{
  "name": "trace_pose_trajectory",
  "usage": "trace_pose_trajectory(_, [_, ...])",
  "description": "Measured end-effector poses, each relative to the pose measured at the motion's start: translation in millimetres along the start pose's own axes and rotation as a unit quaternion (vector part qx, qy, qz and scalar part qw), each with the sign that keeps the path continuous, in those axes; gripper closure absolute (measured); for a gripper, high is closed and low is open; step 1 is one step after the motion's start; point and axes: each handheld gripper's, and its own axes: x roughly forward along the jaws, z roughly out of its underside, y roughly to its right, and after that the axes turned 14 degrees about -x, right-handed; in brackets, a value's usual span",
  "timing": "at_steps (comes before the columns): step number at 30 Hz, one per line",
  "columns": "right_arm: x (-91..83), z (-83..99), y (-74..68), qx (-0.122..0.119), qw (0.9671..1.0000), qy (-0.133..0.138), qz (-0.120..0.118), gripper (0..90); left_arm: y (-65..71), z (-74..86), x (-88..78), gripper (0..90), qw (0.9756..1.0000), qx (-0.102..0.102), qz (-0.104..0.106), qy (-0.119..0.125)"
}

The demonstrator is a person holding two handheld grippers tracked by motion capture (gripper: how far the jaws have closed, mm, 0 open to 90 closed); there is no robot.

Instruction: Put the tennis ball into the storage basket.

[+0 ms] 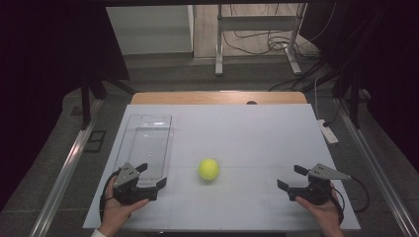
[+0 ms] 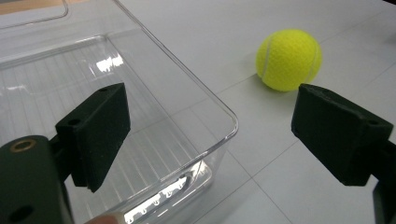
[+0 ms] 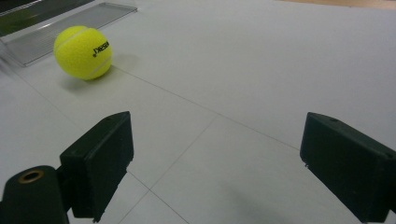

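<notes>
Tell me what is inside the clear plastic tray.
Nothing lies inside the clear plastic tray; its ribbed floor shows through bare. The tennis ball rests outside it on the white table. One jaw of the left gripper covers a small part of the tray's near end.

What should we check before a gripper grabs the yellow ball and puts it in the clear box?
1. Tennis ball lies free on the white table, nothing touching it: ok.
2. Left gripper jaws open, nothing clamped: ok.
3. Right gripper jaws open with nothing between them: ok.
4. Clear plastic bin has nothing inside, room for the ball: ok.
5. Left gripper clear of the bin: not ok, its jaws straddle the bin's near corner.
6. Jaws open wide enough for the ball: cannot tell.
</notes>
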Motion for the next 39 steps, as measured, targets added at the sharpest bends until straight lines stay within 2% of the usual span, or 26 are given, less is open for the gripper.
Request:
trace_pose_trajectory(8, [-0.8,-0.5,-0.5,0.0,1.0,0.002,0.0,9.7,0.7,-4.1,-1.3,12.5,1.0,-0.001,0.004,0.003])
trace_pose_trajectory(19, [-0.6,0.4,-0.1,0.002,1.0,-0.001,0.0,9.7,5.6,-12.3,1.9,12.4,0.9998,0.003,0.016,-0.006])
trace_pose_trajectory(33, [-1.4,1.3,0.4,0.004,1.0,-0.001,0.001,9.7,11.5,-25.9,10.3,12.5,0.9991,0.008,0.021,-0.034])
trace_pose_trajectory(39, [-1.2,1.4,-0.1,0.003,1.0,-0.003,0.0,9.7,15.3,-32.8,13.2,12.5,0.9989,0.011,0.024,-0.038])
